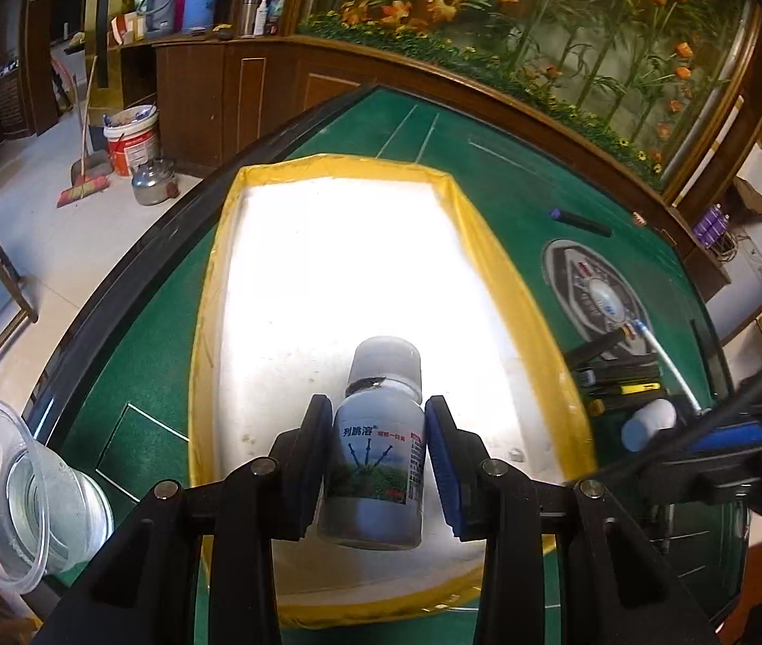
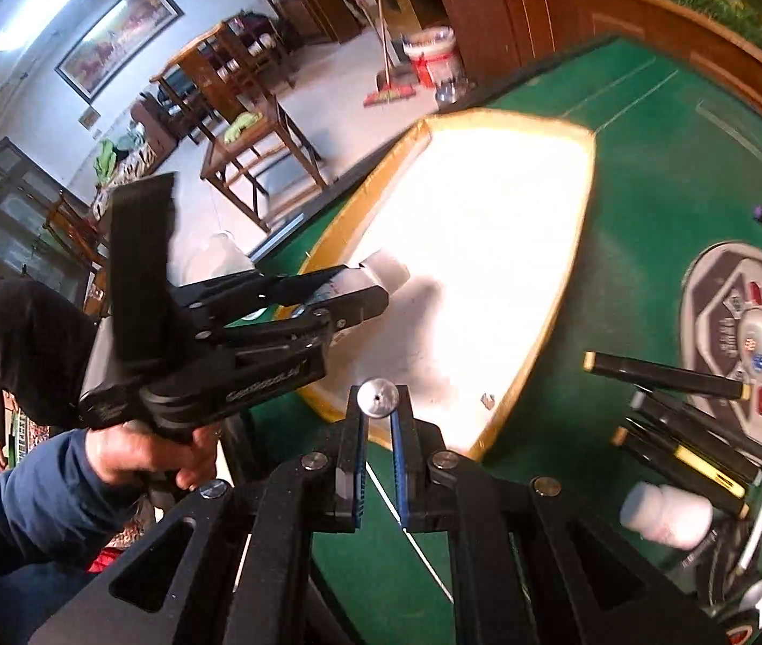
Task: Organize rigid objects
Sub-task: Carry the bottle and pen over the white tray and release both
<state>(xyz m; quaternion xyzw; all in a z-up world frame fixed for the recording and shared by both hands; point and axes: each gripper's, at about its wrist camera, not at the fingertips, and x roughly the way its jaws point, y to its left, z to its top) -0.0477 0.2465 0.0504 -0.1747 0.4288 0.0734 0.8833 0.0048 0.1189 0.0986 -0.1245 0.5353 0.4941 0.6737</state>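
- A lived-in home room — wooden cabinets [image 1: 252, 102], thermos flasks [image 1: 187, 0] on top.
- Broom [image 1: 83, 183], bucket [image 1: 131, 140] and kettle [image 1: 152, 183] on tiled floor.
- Framed painting [image 2: 117, 35], wooden chairs [image 2: 257, 150] — green-felt mahjong desk [image 1: 644, 177].

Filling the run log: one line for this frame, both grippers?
left gripper: shut on labelled bottle, over white tray | right gripper: holding small metal-capped item | pens on green table

Pale tile floor [image 1: 42, 247], dark wood cabinets [image 1: 252, 86] along the wall, flower mural [image 1: 542, 27] above, wooden chairs [image 2: 252, 156], framed picture [image 2: 117, 35] on white wall.
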